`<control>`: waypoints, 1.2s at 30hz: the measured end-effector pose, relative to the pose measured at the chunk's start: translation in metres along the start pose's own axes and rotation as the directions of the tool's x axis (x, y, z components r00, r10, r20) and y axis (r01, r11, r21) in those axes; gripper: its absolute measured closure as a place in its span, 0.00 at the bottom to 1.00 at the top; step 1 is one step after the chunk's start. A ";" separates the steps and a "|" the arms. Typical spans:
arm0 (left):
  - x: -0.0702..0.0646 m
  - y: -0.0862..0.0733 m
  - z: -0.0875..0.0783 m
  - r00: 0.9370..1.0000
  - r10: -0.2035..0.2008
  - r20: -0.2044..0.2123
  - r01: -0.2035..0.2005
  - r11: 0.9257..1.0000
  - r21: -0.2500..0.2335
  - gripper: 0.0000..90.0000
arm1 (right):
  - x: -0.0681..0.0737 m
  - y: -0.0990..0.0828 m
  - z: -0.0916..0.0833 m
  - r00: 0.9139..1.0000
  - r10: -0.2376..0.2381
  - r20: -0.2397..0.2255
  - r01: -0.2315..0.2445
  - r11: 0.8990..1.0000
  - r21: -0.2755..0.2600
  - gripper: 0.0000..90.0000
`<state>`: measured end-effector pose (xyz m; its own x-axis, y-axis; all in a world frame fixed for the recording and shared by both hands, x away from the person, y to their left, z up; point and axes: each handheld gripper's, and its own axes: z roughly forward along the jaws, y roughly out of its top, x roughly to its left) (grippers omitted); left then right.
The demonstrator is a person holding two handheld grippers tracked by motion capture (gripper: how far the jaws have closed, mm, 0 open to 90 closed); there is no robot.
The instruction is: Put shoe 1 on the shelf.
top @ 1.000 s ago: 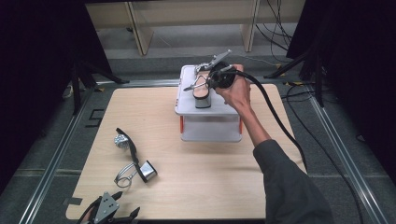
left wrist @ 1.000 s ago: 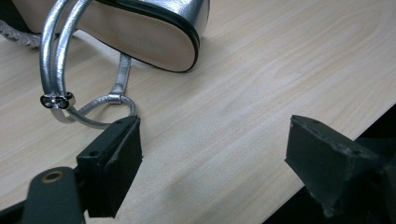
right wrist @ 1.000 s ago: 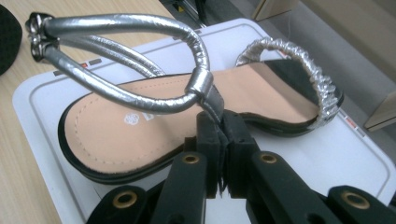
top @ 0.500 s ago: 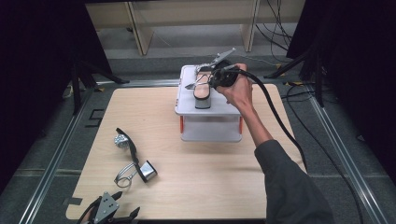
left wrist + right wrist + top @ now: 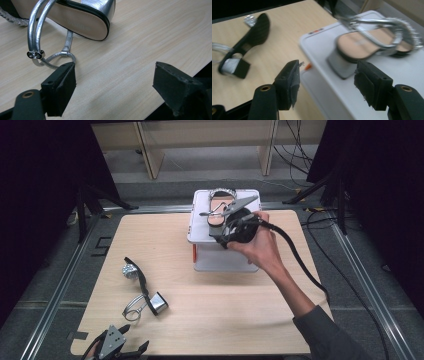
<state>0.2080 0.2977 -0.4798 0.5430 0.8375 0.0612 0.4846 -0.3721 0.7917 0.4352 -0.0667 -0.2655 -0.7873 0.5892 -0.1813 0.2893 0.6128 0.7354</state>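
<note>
A silver block-heel sandal (image 5: 218, 212) lies on top of a white box (image 5: 225, 260) at the table's far middle. My right gripper (image 5: 225, 231) sits just on the near side of it, over the box. Its jaws have just been opening and stand open with nothing between them, the sandal (image 5: 372, 42) a little ahead. The second sandal (image 5: 143, 289) lies on its side on the table at near left. My left gripper (image 5: 131, 349) rests open at the near edge, one pad (image 5: 62, 87) beside that sandal's strap ring (image 5: 60, 56).
The wooden table (image 5: 210, 320) has bare room at the middle and right. A black cable (image 5: 300, 265) trails from my right gripper across the right side. Metal rails (image 5: 60, 285) and dark stands border the table.
My right gripper has drawn back toward the near side of the box and its jaws have opened, letting go of the sandal, which stays on the box. The left gripper has not moved.
</note>
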 end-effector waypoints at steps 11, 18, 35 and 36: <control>0.003 0.000 -0.002 1.000 0.000 -0.018 0.000 1.000 -0.005 0.20 | 0.076 -0.014 0.048 0.976 -0.059 -0.208 0.067 0.997 0.028 0.41; 0.003 0.001 -0.002 1.000 -0.007 -0.016 0.007 1.000 -0.012 0.20 | 0.105 -0.024 0.078 0.961 -0.032 -0.276 0.048 0.998 0.050 0.41; 0.003 0.001 -0.001 1.000 0.000 -0.021 0.000 1.000 0.004 0.20 | 0.146 -0.045 0.127 0.927 -0.041 -0.372 0.070 0.996 0.064 0.43; 0.003 0.001 -0.001 1.000 0.001 -0.021 -0.001 1.000 0.004 0.20 | 0.148 -0.046 0.130 0.924 -0.036 -0.381 0.060 0.997 0.052 0.44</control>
<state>0.2091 0.3006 -0.4785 0.5287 0.8455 0.0751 0.4867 -0.3744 0.7893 0.3765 0.0613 -0.4110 -0.9453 0.3216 0.0552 0.2693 0.6735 0.6883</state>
